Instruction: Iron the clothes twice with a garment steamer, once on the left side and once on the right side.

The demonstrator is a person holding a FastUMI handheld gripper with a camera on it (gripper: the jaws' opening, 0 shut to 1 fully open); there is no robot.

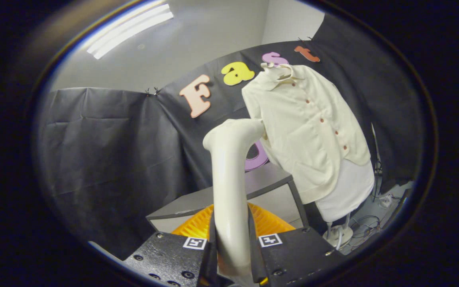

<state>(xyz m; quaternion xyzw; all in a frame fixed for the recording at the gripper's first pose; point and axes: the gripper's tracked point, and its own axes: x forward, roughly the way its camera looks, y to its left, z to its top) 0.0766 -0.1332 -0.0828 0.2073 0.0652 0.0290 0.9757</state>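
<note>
- The gripper (231, 255) has both fingers clamped on the handle of the cream garment steamer (229, 175).
- The steamer's head reaches the lower left side of the cream buttoned shirt (313, 127).
- The shirt hangs on a stand, above a white underlayer (347, 191).
- An orange ribbed piece (197, 225) sits just behind the steamer's handle.

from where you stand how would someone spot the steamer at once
Start at the cream buttoned shirt hanging on a stand in front of the black booth wall. Beside its near edge rises the garment steamer, its handle clamped between the gripper fingers. It is the lone glossy, pale, curved tube, its bent head reaching the shirt.
</note>
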